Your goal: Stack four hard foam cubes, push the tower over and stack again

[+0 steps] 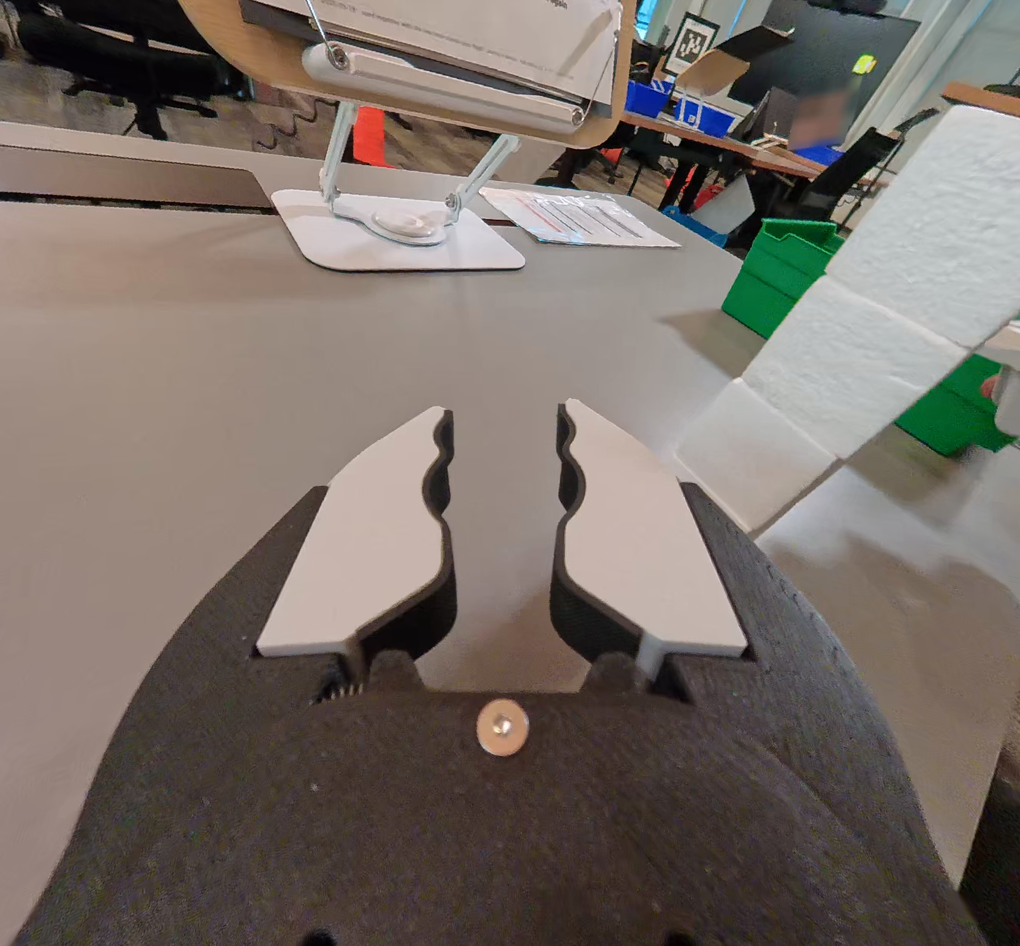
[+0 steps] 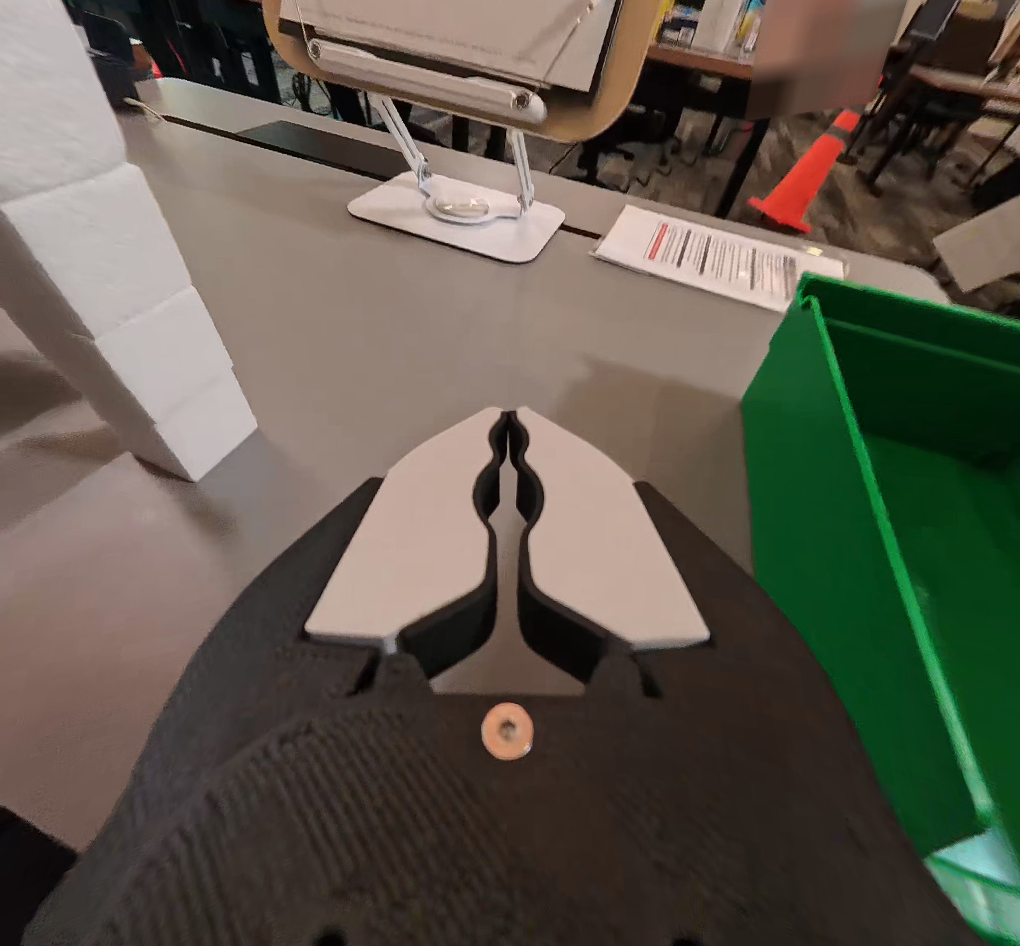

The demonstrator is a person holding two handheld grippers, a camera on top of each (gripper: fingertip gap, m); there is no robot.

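Note:
A tall stack of white foam blocks [image 1: 861,345] stands on the grey table [image 1: 276,367], to the right of my left gripper [image 1: 505,411]. That gripper is open and empty, a little above the table, close to the stack's lowest block. The same stack [image 2: 127,323] stands to the left in the right wrist view. My right gripper [image 2: 508,414] is shut with nothing between its fingers. It hovers between the stack and a green plastic bin [image 2: 883,533], whose wall is just to its right. The bin also shows behind the stack in the left wrist view [image 1: 784,273].
A document stand with a printed sheet [image 1: 419,52] rests on a white base [image 1: 397,240] at the table's far side. A laminated sheet [image 2: 717,257] lies beside it. Desks, chairs, blue bins and an orange cone [image 2: 800,174] fill the room beyond. Left tips to right tips: about 30 centimeters.

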